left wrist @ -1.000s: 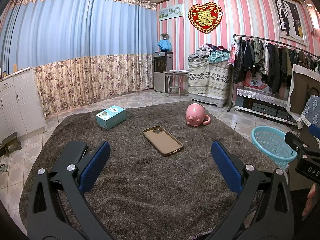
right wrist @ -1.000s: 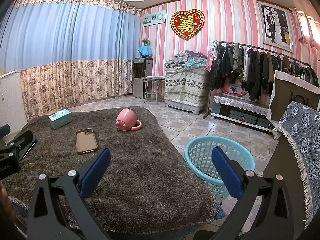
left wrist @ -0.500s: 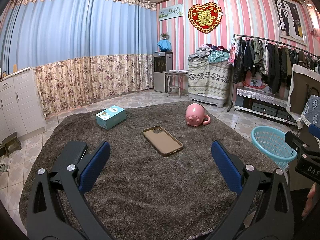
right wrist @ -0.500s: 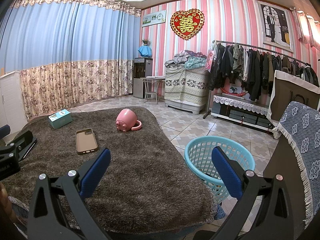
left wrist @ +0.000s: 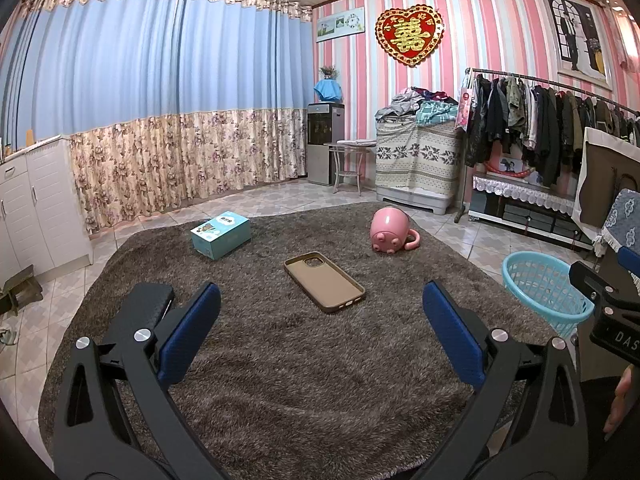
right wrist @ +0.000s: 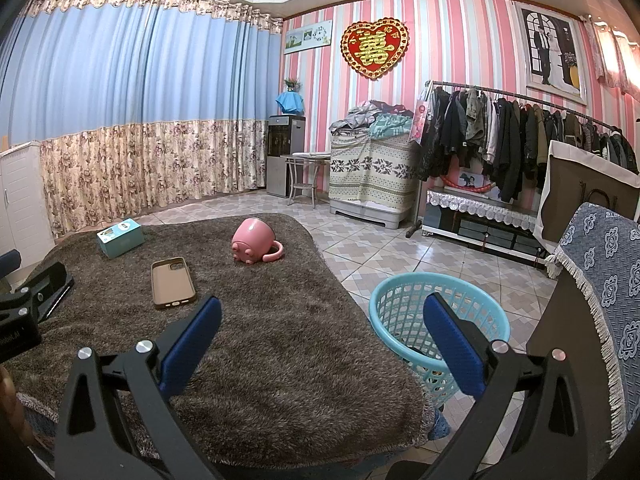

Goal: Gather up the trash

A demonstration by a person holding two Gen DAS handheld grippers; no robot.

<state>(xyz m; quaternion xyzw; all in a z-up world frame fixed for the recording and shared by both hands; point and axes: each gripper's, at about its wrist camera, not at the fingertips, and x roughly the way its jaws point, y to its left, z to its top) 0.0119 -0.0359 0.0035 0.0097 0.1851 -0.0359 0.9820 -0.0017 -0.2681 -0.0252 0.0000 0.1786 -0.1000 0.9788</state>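
On the brown furry table cover [left wrist: 280, 360] lie a brown phone case [left wrist: 324, 287], a pink pig mug [left wrist: 390, 230] on its side and a teal tissue box [left wrist: 221, 234]. They also show in the right wrist view: the case [right wrist: 173, 282], the mug [right wrist: 255, 241], the box [right wrist: 120, 237]. A light blue basket [right wrist: 424, 320] stands on the floor by the table's right edge, also in the left wrist view [left wrist: 544, 290]. My left gripper [left wrist: 320, 332] is open and empty above the near cover. My right gripper [right wrist: 322, 344] is open and empty over the table's right edge.
A black flat object [left wrist: 146, 304] lies by my left finger. A chair with a blue patterned cloth [right wrist: 600, 280] stands right of the basket. A clothes rack [right wrist: 500, 140], covered shelves and a water dispenser [right wrist: 284, 156] line the far wall; white cabinets [left wrist: 36, 200] stand left.
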